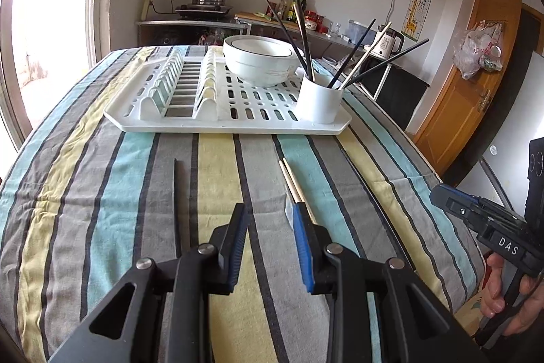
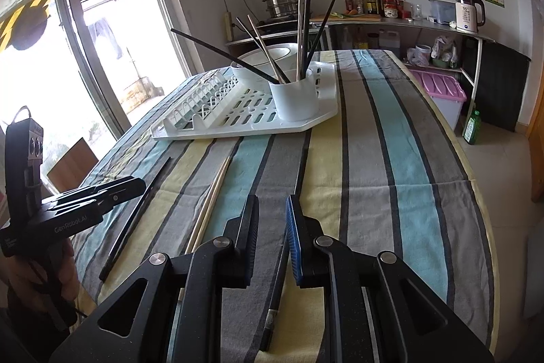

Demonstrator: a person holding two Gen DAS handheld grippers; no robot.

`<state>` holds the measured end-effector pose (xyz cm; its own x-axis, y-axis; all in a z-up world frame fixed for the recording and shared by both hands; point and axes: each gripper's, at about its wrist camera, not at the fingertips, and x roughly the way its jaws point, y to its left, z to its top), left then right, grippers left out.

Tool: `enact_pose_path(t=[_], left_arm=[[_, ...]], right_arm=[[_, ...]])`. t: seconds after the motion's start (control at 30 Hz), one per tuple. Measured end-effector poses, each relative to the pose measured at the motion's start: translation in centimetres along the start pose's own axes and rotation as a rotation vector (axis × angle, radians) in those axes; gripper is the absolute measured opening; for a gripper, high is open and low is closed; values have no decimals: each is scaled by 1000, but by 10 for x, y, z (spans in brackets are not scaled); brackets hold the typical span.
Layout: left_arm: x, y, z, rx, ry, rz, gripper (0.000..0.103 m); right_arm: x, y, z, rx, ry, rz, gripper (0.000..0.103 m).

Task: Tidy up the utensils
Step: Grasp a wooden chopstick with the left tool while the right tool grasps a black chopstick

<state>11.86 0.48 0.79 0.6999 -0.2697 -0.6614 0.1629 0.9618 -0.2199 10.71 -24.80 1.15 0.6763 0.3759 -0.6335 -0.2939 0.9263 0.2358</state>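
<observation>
Both hands are low over the striped cloth right now. The left hand-held gripper (image 1: 272, 220) has its jaws partly apart with nothing between them, just cloth showing in the gap, and its right finger sits just beside the pale wooden chopsticks (image 1: 291, 179) without pinching them as far as I can tell. The right hand-held gripper (image 2: 272, 213) is narrower, also empty, and a dark chopstick (image 2: 277, 288) runs underneath it along the cloth, though whether the pads touch it I can't say. Further left there's one more black chopstick (image 1: 175, 193) lying loose on the counter (image 1: 357, 179). Out past all that is the white drying rack (image 1: 170, 121) with a stack of bowls (image 1: 258, 56) on it and the white utensil cup (image 1: 319, 104) at its near corner, already holding a bunch of dark and light chopsticks sticking out at all angles. So I'd call it more than halfway: most sticks are in the cup, and what's left looks like the pale pair plus two dark ones still lying on the cloth. My guess is the pale pair goes next.
</observation>
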Motion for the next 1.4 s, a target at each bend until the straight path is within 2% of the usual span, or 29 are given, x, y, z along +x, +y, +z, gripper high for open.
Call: enact_pose_path(t=[0.3, 0.5, 1.03, 1.23, 1.4], left_arm=[[59, -7, 21, -21, 134, 15, 29], [83, -9, 26, -25, 179, 38, 29], [93, -14, 30, 18, 172, 78, 29], [99, -19, 35, 29, 172, 77, 31], [103, -32, 33, 98, 169, 119, 35]], right_arm=[[40, -7, 18, -12, 77, -29, 17], [64, -11, 25, -23, 123, -49, 17], [102, -14, 32, -55, 199, -91, 20], [105, -15, 34, -67, 201, -123, 20], [102, -23, 34, -44, 200, -126, 20]])
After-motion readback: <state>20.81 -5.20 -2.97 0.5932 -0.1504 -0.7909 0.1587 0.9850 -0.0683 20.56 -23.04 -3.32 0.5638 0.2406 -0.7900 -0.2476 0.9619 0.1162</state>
